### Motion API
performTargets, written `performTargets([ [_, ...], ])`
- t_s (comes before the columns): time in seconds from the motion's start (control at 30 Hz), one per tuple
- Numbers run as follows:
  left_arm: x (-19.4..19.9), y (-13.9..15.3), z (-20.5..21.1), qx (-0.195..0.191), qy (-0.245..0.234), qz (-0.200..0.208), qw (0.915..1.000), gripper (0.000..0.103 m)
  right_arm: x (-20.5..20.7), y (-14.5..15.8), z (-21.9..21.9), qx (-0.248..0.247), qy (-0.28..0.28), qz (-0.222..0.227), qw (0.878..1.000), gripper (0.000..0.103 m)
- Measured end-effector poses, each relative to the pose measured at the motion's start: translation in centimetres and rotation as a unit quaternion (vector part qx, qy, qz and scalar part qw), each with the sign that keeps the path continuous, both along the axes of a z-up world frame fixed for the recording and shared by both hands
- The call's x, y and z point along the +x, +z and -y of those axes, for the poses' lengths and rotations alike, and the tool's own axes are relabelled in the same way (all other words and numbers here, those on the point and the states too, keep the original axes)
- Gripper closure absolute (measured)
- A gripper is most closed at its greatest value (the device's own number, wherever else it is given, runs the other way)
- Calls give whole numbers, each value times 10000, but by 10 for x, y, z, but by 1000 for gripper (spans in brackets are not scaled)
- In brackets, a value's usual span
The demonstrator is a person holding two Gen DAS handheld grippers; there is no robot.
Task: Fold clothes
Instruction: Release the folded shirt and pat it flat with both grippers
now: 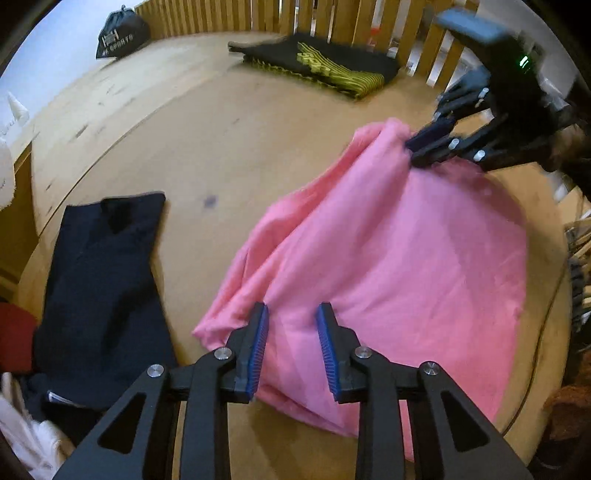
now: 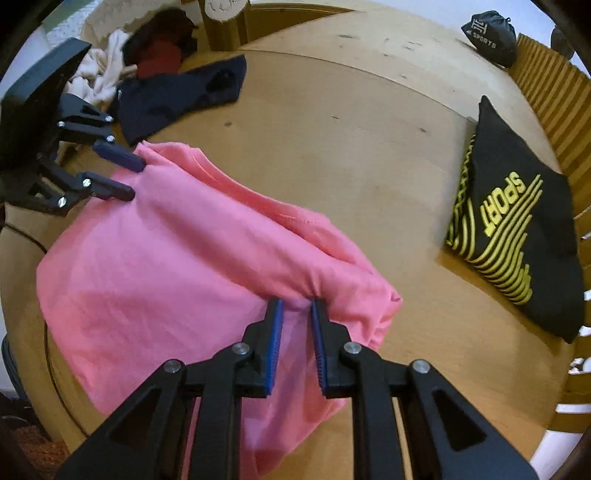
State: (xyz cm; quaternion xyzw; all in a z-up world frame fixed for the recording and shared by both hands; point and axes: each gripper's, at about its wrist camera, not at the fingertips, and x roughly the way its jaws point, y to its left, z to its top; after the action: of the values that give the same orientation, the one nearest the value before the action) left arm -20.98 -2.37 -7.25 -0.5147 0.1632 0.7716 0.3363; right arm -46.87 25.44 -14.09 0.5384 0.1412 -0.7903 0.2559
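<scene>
Left wrist view: my left gripper (image 1: pixel 292 325) points down over the near left corner of the pink garment (image 1: pixel 388 251). Jaws partly open, blue pads apart, pink cloth showing in the gap. Can't see either pad pressing on it, so no grip I can confirm. The garment lies bunched on the round wooden table (image 1: pixel 221 147), spreading from my fingertips out to the far right. At its far right corner my right gripper (image 1: pixel 421 146) sits on a raised peak of the cloth. Can't tell from here whether that one is clamped. Navy garment (image 1: pixel 99 280) lies flat to the left, apart from the pink one. Folded black-and-yellow shirt (image 1: pixel 325 66) sits far side by the wooden slat fence (image 1: pixel 295 18). Black drawstring bag (image 1: pixel 122 33) far left.

Right wrist view: my right gripper (image 2: pixel 297 314) is over the garment's (image 2: pixel 166 266) near right fold. Jaws narrowly open, a pinched ridge of pink cloth rising between the tips. Contact looks likely at the tips but I can't call it firm. Left gripper (image 2: pixel 127 177) is at the far left corner, fingers apart, tips at the cloth edge. Black "SPORT" shirt (image 2: pixel 517 229) right, well apart. Navy garment (image 2: pixel 177 99) far left, next to a heap of white and dark red clothes (image 2: pixel 122 62).
</scene>
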Motion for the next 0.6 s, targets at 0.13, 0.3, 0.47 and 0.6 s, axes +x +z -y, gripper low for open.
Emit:
performTargets([
  [0.13, 1, 8, 7, -239, 152, -149, 9995, 75, -4, 4, -14, -202, -233, 170, 9994, 86],
  [0.3, 4, 32, 19, -182, 193, -357, 9990, 65, 1, 35, -30, -59, -373, -433, 9983, 47],
  [0.47, -10, 27, 16, -371, 61, -127, 9992, 63, -11, 34, -24, 46, -45, -366, 9993, 47],
  [0.6, -17, 14, 9, -633, -149, 97, 9978, 62, -18, 27, -14, 214, 255, -259, 9991, 47],
])
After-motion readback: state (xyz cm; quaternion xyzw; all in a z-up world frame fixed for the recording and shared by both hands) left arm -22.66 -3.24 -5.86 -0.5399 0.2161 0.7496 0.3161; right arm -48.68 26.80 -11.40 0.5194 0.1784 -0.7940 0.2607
